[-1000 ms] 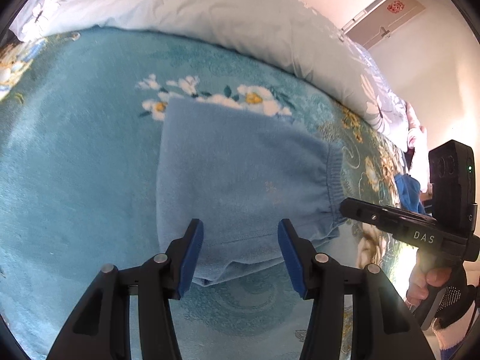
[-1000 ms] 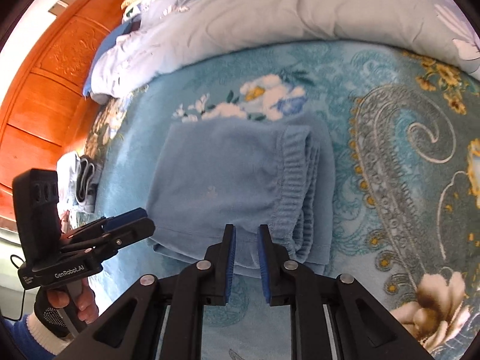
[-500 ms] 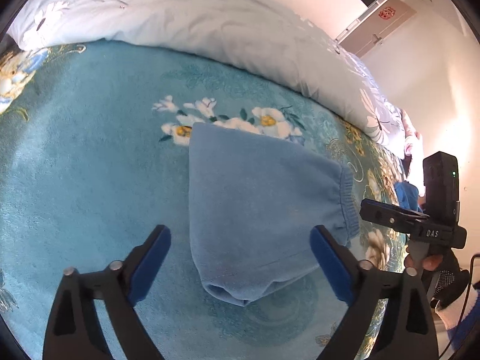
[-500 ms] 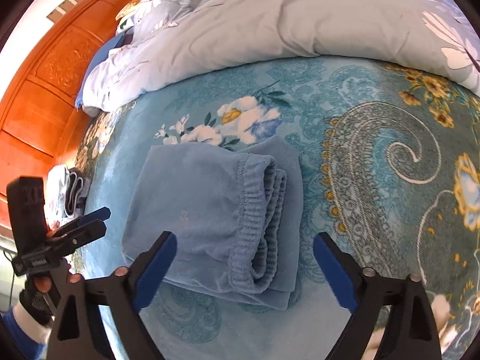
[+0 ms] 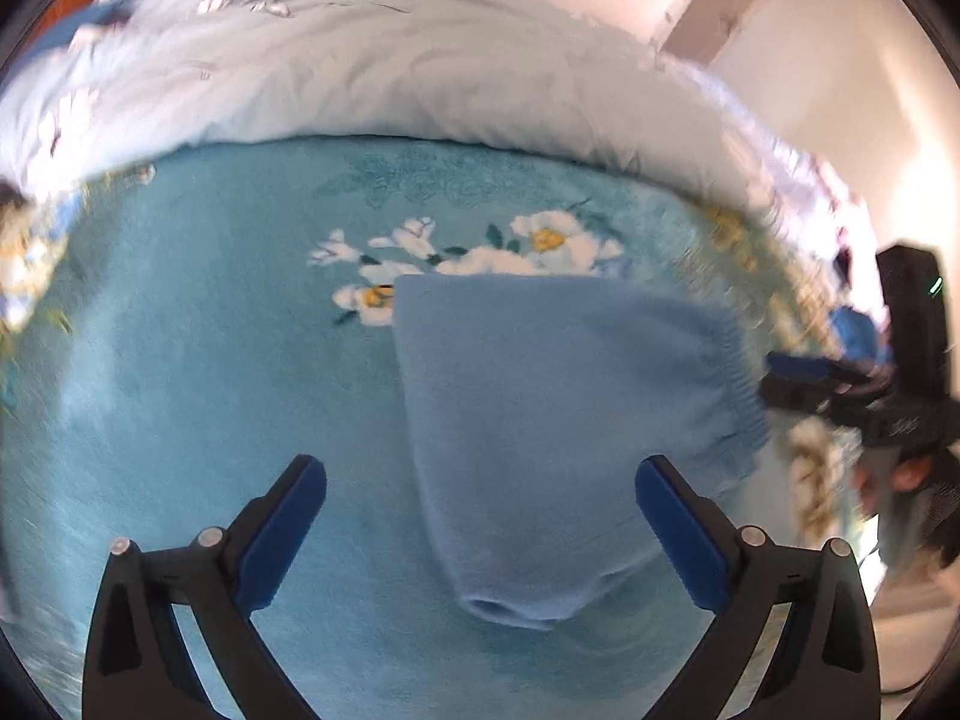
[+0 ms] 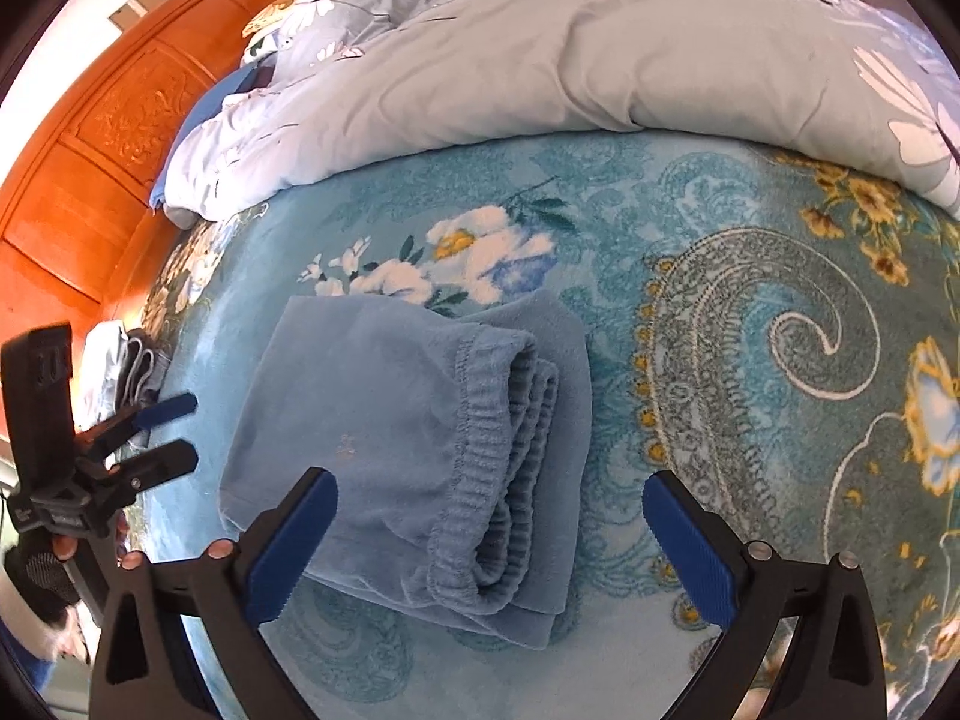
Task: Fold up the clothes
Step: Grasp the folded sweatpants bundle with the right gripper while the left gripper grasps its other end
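Note:
A folded light-blue garment with a ribbed waistband (image 6: 420,438) lies flat on the teal floral blanket (image 6: 750,360); it also shows in the left wrist view (image 5: 558,414). My left gripper (image 5: 480,534) is open and empty, held above the garment's near folded edge. My right gripper (image 6: 489,552) is open and empty, above the garment's waistband end. The right gripper shows at the right edge of the left wrist view (image 5: 840,384), and the left gripper at the left edge of the right wrist view (image 6: 162,432). Neither touches the cloth.
A pale floral duvet (image 6: 570,54) is bunched along the far side of the bed. An orange wooden headboard (image 6: 90,156) stands at the left. A small stack of folded clothes (image 6: 120,372) lies near the bed's left edge.
Both grippers have opened wide, let go of the garment and pulled back and up. The folded garment has stayed lying on the blanket.

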